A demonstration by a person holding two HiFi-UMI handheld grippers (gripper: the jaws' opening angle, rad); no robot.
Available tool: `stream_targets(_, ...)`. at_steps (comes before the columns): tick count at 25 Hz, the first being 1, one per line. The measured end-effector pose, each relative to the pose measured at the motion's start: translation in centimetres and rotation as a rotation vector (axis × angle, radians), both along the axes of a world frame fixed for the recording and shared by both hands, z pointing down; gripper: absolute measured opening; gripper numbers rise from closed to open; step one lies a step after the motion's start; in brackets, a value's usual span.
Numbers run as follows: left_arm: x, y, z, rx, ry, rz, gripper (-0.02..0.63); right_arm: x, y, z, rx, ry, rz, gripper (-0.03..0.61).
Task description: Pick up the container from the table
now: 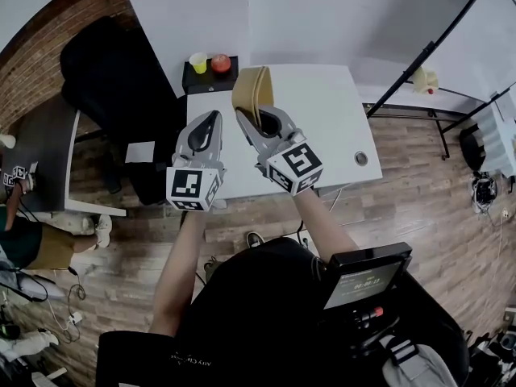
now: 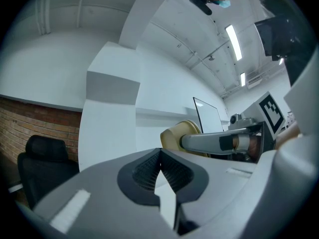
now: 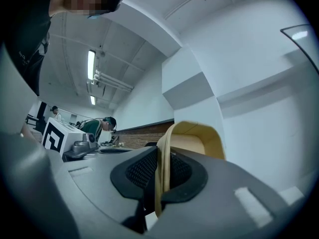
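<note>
In the head view, just above centre, the right hand-held gripper (image 1: 256,122) is clenched on one wall of the tan container (image 1: 251,89), which appears lifted clear of the white bench (image 1: 326,107). In the left gripper view, the left hand-held gripper (image 2: 159,161) at lower centre is pinched shut on nothing and should keep off the container (image 2: 174,136) at centre right. In the right gripper view, the pads bite only a thin wall at lower centre, so a firm squeeze and a steady wrist should stop slipping.
</note>
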State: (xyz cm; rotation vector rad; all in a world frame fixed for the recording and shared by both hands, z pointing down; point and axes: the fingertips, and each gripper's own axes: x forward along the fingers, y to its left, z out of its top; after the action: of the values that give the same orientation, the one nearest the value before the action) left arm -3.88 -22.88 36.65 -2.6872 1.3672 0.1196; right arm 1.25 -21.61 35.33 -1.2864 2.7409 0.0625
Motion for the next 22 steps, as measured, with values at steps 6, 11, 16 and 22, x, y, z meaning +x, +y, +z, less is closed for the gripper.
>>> stream_targets(6, 0.6, -0.3, -0.3, 0.013, -0.001, 0.004, -0.002, 0.3, -0.2, 0.2, 0.009, 0.025, 0.042, 0.053)
stream_targets(11, 1.1, -0.3, -0.9, 0.024, -0.001, 0.006, -0.002, 0.7, -0.1, 0.2, 0.009, 0.031, 0.052, 0.054)
stream_targets(16, 1.7, -0.2, -1.5, 0.034, -0.002, 0.013, -0.002, 1.1, 0.1, -0.4, 0.017, 0.025, 0.056, 0.053)
stream_targets(22, 2.0, -0.1, -1.1, 0.028, -0.003, 0.020, -0.002, 1.1, 0.3, -0.2, 0.020, 0.026, 0.057, 0.054)
